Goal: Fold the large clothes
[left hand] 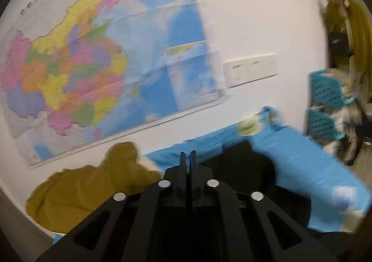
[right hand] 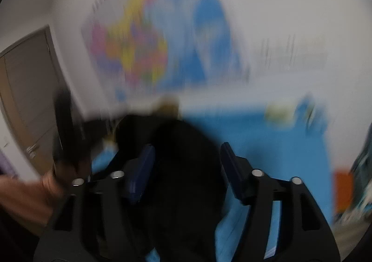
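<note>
There's the black garment [right hand: 183, 169], dark and bunched, heaped on the blue sheet [left hand: 302, 159] and covering its near middle. Past it, an olive-yellow garment [left hand: 88, 190] slumps in a crumpled mound at the sheet's left edge, close against the wall. Both unfolded; detail blurred.

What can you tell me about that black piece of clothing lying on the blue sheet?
The black garment looks like soft, dark fabric, bunched rather than flat, lying on the blue sheet below the wall map. An olive-yellow garment sits to its left. In the blurred right wrist view it lies between the open right gripper fingers; contact is unclear.
</note>
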A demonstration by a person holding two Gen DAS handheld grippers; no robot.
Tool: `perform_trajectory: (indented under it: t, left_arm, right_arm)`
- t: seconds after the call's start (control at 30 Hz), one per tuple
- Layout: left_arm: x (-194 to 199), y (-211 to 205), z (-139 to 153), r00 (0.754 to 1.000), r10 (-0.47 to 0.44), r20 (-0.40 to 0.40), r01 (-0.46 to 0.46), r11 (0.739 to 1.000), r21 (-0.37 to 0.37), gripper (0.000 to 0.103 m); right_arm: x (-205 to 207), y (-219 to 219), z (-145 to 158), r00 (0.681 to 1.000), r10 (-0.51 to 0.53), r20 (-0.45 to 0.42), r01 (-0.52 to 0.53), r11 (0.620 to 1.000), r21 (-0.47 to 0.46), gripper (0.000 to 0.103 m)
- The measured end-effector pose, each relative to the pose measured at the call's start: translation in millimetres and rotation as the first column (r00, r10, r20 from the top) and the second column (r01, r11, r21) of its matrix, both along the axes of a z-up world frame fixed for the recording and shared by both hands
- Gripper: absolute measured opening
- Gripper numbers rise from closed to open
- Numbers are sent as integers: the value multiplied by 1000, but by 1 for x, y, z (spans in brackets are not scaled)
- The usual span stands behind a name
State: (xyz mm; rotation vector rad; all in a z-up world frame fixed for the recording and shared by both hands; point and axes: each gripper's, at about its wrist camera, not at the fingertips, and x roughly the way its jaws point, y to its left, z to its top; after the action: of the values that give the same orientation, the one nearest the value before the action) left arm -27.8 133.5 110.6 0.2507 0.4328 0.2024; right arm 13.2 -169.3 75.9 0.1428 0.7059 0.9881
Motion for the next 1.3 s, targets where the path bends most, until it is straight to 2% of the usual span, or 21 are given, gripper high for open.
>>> perform_trajectory:
  t: [0.03,0.1,0.17,0.23,0.27,0.33,0.37,0.43,0.47,0.5,0.57,0.67,0.77,0.83,0.93,1.0,1.07,1.1,1.17,1.23,1.3]
  left_arm:
    - [-16,1,-9,1000,0,23,0,1000,13,1]
    - [-46,-13,5,997,-32,70,32,999,7,2]
    - [-50,-1,12,994,-43,102,40,999,25,3]
    - [-47,-16,18,995,-60,79,60,998,-1,6]
    - [-40,-14,15,995,-90,38,91,996,-10,12]
    - [-32,-20,2,991,-125,-45,124,992,-14,54]
    - [-23,-16,-13,986,-133,-99,132,991,-22,55]
    - [-8,-7,-36,975,-101,-196,97,995,-32,55]
    - [1,-1,-49,963,-108,-245,98,994,-56,54]
    - [7,6,-58,960,-83,-268,68,995,-67,52]
    - [13,15,-62,959,-86,-269,63,994,-92,51]
    - [17,30,-46,975,-72,-210,51,993,-105,52]
    - [22,43,-24,988,-53,-142,38,993,-108,52]
    - [27,49,-15,987,-94,-128,77,988,-136,65]
    - [44,45,-20,980,-127,-153,104,983,-148,68]
    - [62,31,-40,959,-164,-230,135,981,-137,71]
    - [81,19,-63,924,-209,-319,170,974,-147,71]
    - [94,12,-78,895,-229,-381,183,971,-154,71]
    - [116,4,-96,862,-230,-451,175,972,-159,71]
    - [136,0,-106,824,-272,-498,191,959,-209,79]
    - [160,0,-116,797,-298,-526,176,947,-271,83]
  right_arm:
    - [3,2,-18,999,-9,-31,9,1000,-20,81]
    - [19,21,-70,995,-19,-98,13,998,-61,87]
    - [32,32,-106,981,-68,-183,44,990,-132,87]
    - [45,42,-122,963,-61,-264,30,992,-119,86]
    - [52,44,-125,957,-68,-282,43,994,-96,91]
    - [59,48,-132,942,-42,-332,24,998,-59,94]
    - [63,55,-137,939,-29,-344,11,998,-56,91]
    - [63,68,-136,947,13,-320,-42,996,-84,69]
    - [64,74,-136,944,27,-330,-65,993,-103,26]
    - [70,76,-133,942,20,-334,-69,988,-135,6]
    - [78,67,-111,967,-26,-252,-13,988,-153,6]
    - [89,49,-40,996,-61,-60,50,984,-170,5]
    - [99,43,26,986,-96,134,123,968,-218,5]
    - [108,34,61,968,-109,227,160,963,-217,5]
    - [134,35,50,955,-142,261,230,911,-343,6]
    - [159,34,2,974,-155,165,216,856,-470,6]
    - [170,20,-38,979,-196,65,201,838,-507,8]
    - [175,7,-61,976,-218,-20,178,846,-503,11]
    - [175,-16,-80,960,-267,-84,198,860,-471,15]
    - [169,-38,-90,944,-289,-157,205,891,-406,26]
    - [164,-56,-89,927,-300,-224,228,928,-296,53]
